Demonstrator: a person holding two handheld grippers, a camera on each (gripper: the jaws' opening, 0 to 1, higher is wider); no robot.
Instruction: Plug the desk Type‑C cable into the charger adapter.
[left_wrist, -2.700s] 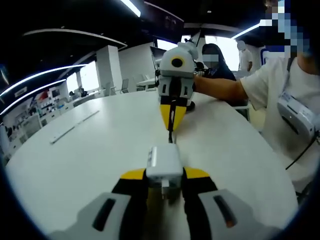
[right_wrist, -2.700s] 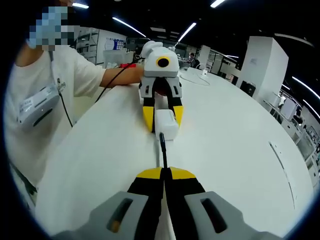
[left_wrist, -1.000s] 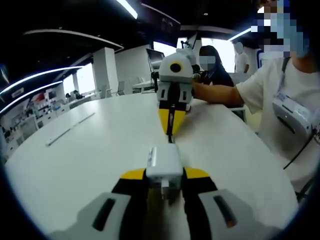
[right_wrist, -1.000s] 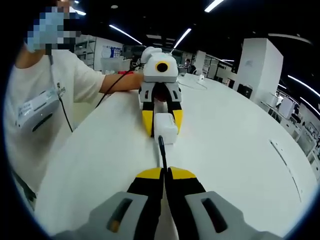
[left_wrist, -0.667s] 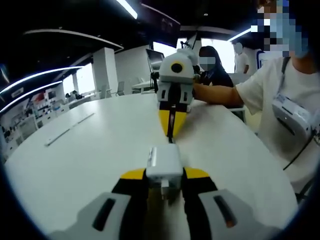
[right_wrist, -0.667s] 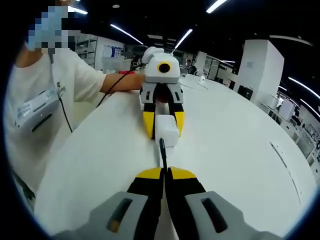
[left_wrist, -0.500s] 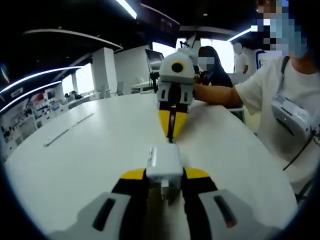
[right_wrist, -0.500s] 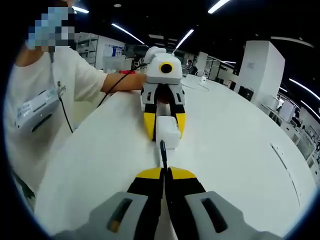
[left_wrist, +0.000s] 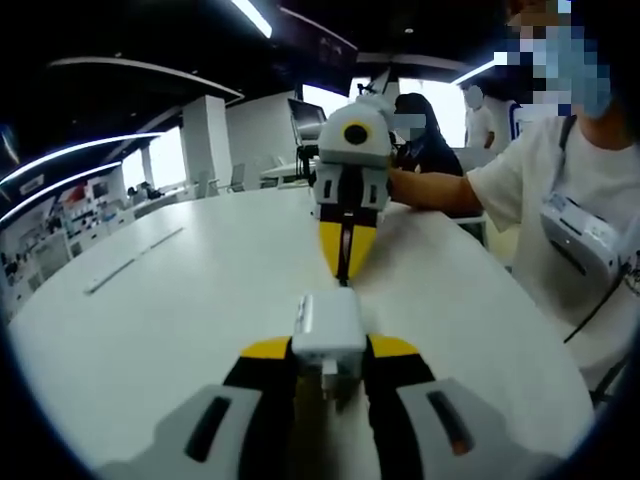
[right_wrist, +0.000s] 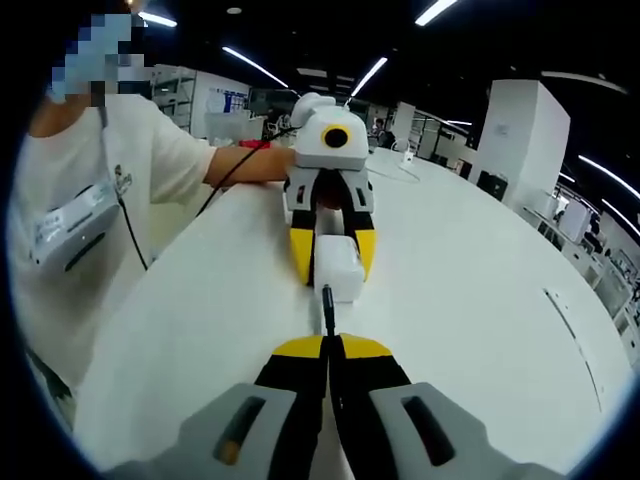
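Two hand-held grippers face each other, charger adapter and Type-C cable tip nearly meeting.

My left hand-held gripper (left_wrist: 328, 365) clamps the boxy white charger adapter (left_wrist: 327, 325) between its yellow-tipped jaws, above the smooth white tabletop (left_wrist: 180, 300). My right hand-held gripper (right_wrist: 328, 350) is clenched on the thin black Type-C cable (right_wrist: 327, 308), whose plug points straight ahead at the adapter; I think a small gap remains, though I can't tell for sure.
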